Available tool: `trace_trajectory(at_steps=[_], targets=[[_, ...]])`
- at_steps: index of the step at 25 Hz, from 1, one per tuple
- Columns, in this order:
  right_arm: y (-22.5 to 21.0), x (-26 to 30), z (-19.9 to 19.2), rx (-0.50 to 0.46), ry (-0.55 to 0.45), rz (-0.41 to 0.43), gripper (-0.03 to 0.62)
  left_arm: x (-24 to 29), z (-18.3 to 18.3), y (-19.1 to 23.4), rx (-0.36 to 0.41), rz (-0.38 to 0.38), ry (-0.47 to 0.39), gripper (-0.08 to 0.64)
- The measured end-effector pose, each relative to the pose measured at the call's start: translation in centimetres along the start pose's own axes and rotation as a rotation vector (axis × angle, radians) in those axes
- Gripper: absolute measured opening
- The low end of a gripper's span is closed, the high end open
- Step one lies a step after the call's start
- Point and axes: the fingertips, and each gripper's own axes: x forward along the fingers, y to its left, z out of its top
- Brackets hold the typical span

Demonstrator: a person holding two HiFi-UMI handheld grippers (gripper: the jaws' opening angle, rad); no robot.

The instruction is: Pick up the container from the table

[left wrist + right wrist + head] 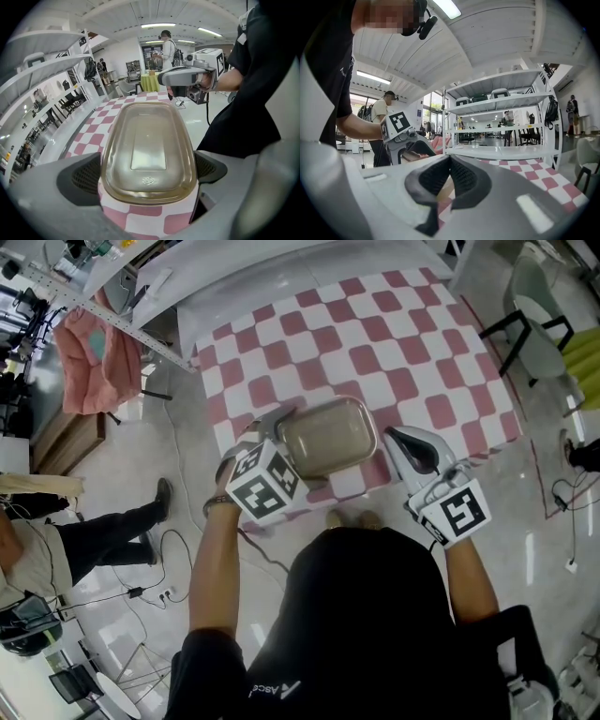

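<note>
A shallow rectangular container (325,435) with a clear tan lid lies near the front edge of the table (394,343), which wears a pink and white checked cloth. My left gripper (284,448) straddles the container's near left end. In the left gripper view the container (147,145) fills the space between the jaws and both pads (86,176) press against its sides with no gap. My right gripper (394,435) points at the container's right end, its tips just short of the rim. Its jaws meet at the tips (449,161) with nothing held.
A white shelf unit (281,268) runs along the table's far side. A pink cloth (94,352) hangs on a rack at the left, with a seated person's legs (103,521) and floor cables below it. A chair (534,306) stands at the right.
</note>
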Motion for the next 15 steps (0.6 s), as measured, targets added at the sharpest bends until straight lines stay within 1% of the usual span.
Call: trace_trajectory(at_steps=[15], targets=[[-0.3,-1.3,0.3,-0.005,-0.003,-0.002,0.003,0.2,0.5,-0.5,0.004,-0.001,0.009,0.600]])
